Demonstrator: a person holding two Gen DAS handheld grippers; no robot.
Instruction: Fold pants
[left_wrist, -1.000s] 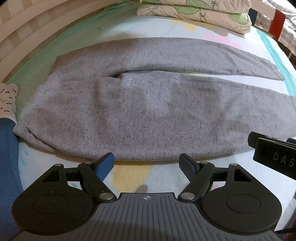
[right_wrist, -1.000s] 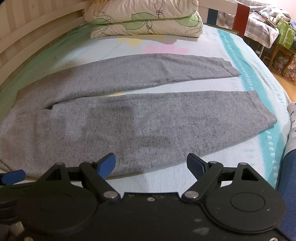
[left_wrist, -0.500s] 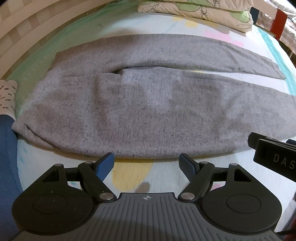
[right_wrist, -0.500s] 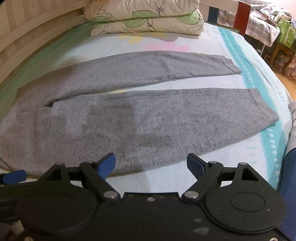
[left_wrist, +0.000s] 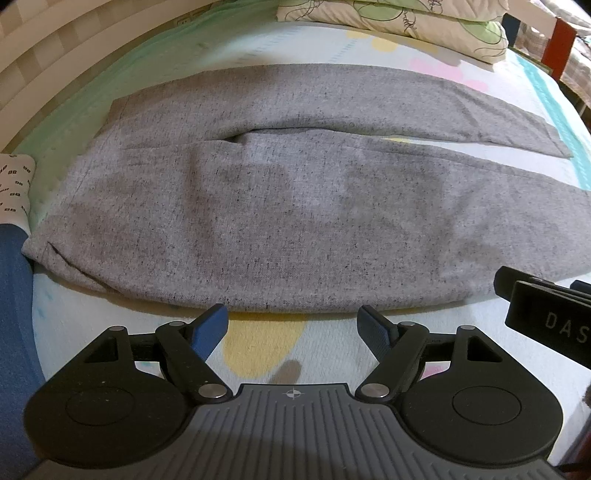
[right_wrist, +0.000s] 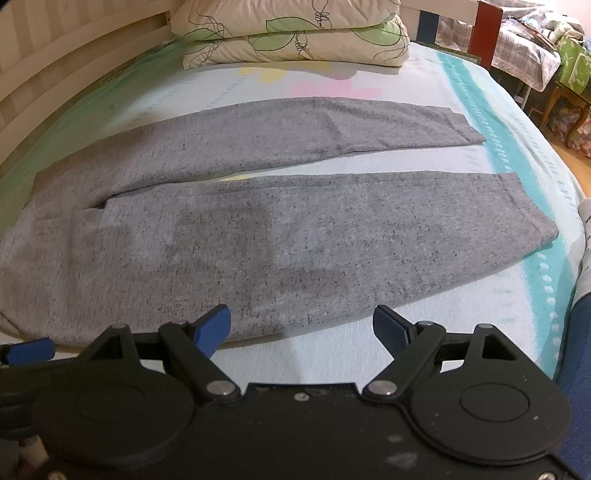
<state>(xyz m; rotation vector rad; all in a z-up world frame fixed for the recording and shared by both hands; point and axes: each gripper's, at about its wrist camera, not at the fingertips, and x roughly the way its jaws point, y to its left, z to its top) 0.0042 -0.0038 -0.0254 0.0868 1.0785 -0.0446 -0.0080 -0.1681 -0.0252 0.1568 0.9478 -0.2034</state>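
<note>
Two grippers hang over grey pants spread flat on a bed.

The left gripper (left_wrist: 293, 325) and right gripper (right_wrist: 302, 326) both stand spread and empty, just short of the pants' (right_wrist: 258, 236) near edge. The pants lie unfolded on a pastel sheet (right_wrist: 480, 295), legs slightly apart, with stacked leaf-print pillows (right_wrist: 295, 37) beyond them, a slatted cream headboard (right_wrist: 55, 74) to their left and cluttered furniture (right_wrist: 546, 55) to their right.

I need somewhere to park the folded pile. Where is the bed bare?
Bare sheet lies between the pillows and the pants, plus a near strip by the fingers. The middle is covered.
</note>
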